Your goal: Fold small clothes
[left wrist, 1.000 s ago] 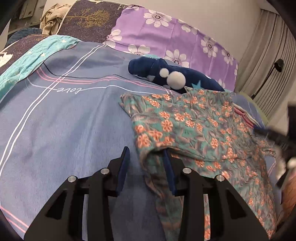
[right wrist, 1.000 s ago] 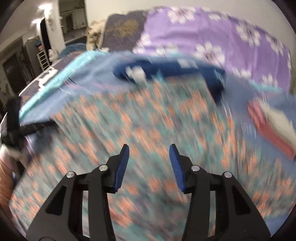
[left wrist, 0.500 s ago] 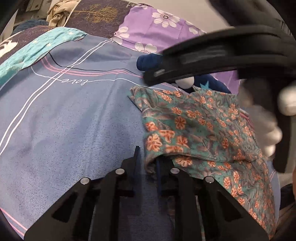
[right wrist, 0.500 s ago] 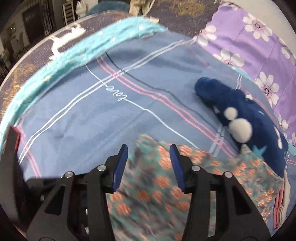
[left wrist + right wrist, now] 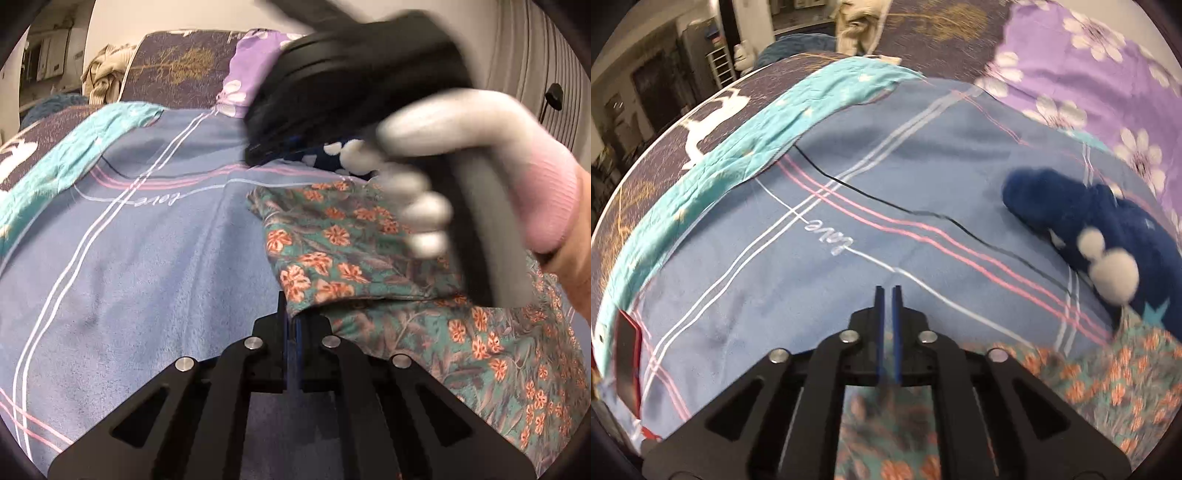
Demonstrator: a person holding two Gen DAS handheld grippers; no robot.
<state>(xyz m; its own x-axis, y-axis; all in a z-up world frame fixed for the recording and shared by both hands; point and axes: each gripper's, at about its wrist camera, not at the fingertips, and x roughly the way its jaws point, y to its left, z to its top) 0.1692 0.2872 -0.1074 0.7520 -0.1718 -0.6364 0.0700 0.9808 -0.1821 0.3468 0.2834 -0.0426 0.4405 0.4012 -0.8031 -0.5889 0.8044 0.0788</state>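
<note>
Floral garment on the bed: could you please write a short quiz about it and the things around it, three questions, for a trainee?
1. True or false: the floral garment lies on a bare wooden table.
2. Which thing lies just beyond the garment? A) a dark blue fleecy item with white pompoms B) a yellow cup C) an open book
3. Which word is written on the blue blanket?

Key: 1 false, it lies on the blue blanket; 2 A; 3 love.
</note>
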